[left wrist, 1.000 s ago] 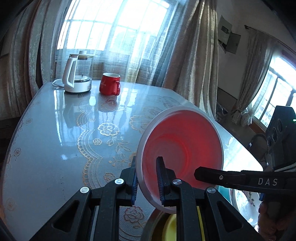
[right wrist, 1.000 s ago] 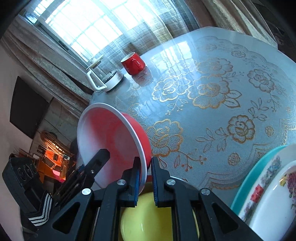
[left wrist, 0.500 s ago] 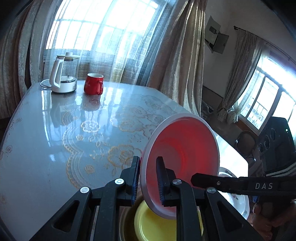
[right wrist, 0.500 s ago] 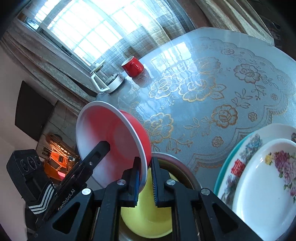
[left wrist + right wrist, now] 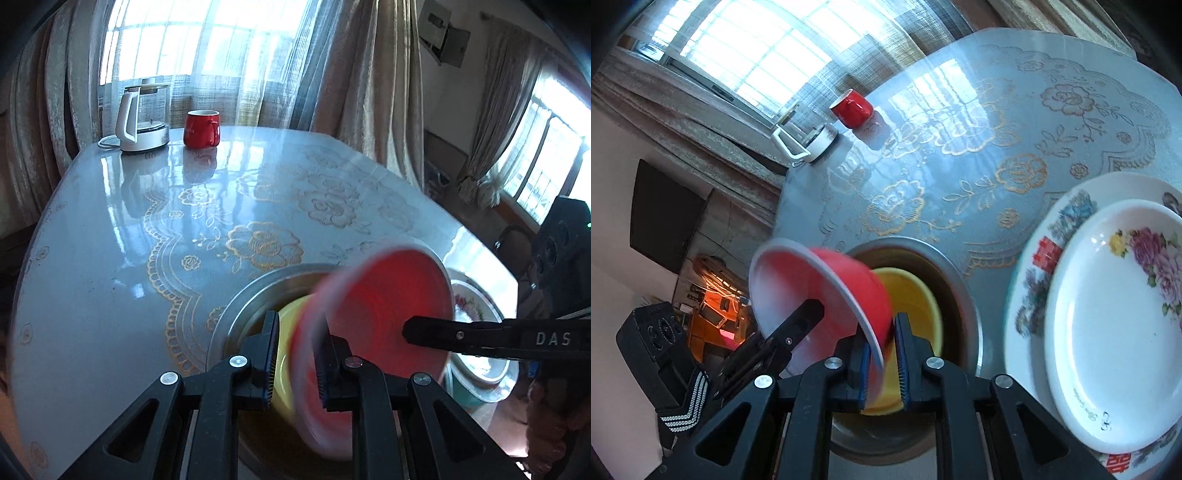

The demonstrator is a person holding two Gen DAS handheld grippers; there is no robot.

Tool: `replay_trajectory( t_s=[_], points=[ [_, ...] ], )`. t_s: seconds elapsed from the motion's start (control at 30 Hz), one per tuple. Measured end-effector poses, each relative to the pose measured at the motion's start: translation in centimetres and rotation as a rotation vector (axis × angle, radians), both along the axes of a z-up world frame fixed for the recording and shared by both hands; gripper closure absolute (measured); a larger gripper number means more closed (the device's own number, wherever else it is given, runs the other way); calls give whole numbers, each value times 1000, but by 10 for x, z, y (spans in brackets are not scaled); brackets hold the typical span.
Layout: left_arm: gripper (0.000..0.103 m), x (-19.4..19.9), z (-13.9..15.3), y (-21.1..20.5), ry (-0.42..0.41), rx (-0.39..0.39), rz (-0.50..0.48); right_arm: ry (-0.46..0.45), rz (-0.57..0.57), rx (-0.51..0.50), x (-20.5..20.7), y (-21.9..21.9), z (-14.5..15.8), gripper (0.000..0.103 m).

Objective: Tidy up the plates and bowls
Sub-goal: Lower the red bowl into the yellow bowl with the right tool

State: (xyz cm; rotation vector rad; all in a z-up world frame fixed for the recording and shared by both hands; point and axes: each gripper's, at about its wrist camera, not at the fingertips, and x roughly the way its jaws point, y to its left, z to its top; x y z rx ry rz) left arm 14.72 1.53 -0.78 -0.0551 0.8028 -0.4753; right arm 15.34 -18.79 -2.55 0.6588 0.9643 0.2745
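A red bowl with a white rim (image 5: pixel 384 306) tilts on edge over a yellow bowl (image 5: pixel 286 332) that sits inside a metal bowl (image 5: pixel 243 295). My left gripper (image 5: pixel 297 363) is open, its jaws spread on either side of the red bowl's blurred rim. My right gripper (image 5: pixel 882 363) has parted a little around the red bowl's (image 5: pixel 846 291) opposite rim; whether it still pinches is unclear. The yellow bowl (image 5: pixel 916 302) and metal bowl (image 5: pixel 960 288) show in the right wrist view.
Stacked floral plates (image 5: pixel 1108 314) on a teal plate lie right of the metal bowl, also in the left wrist view (image 5: pixel 476 306). A red mug (image 5: pixel 201 129) and a kettle (image 5: pixel 142 114) stand at the table's far edge. The glossy table (image 5: pixel 110 229) has a lace-pattern cover.
Both grippers lowered the red bowl toward the yellow bowl in the metal bowl. The left jaws have opened wide, the right jaws slightly, and the red bowl is blurred with motion.
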Motion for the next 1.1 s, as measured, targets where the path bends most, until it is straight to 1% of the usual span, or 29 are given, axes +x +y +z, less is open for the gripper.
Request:
replay_trajectory(
  t_s=[0.1,0.2,0.4,0.53,0.57,0.6,0.67,0.77,0.83,1.03,1.1],
  points=[
    [85,-4,0,-1,7,5,14,20,-5,21,-4,-5,-6,89],
    [85,-3,2,0,12,14,29,19,-2,3,-8,-6,-7,89],
    [85,2,0,0,33,33,65,24,5,4,-12,-7,-11,89],
    [85,1,0,-8,-13,103,92,2,-6,-16,-8,-4,-8,89],
    [85,1,1,-8,-9,101,92,-3,-7,-22,-7,-3,-7,89],
    [85,1,1,-6,-2,87,91,-3,-11,-22,-6,-4,-7,86],
    [85,-1,3,-2,6,59,100,-35,-11,-9,-10,-6,-4,79],
    [84,-7,6,4,-1,31,127,-78,-31,-62,-20,-9,1,75],
    [82,-11,6,8,-2,20,147,-95,-40,-63,-26,-13,2,75],
    [73,-23,10,18,-17,2,198,-86,-56,-37,-36,-23,-2,74],
    [64,-28,13,20,-37,22,225,-82,-58,-32,-39,-25,-2,74]
  ],
)
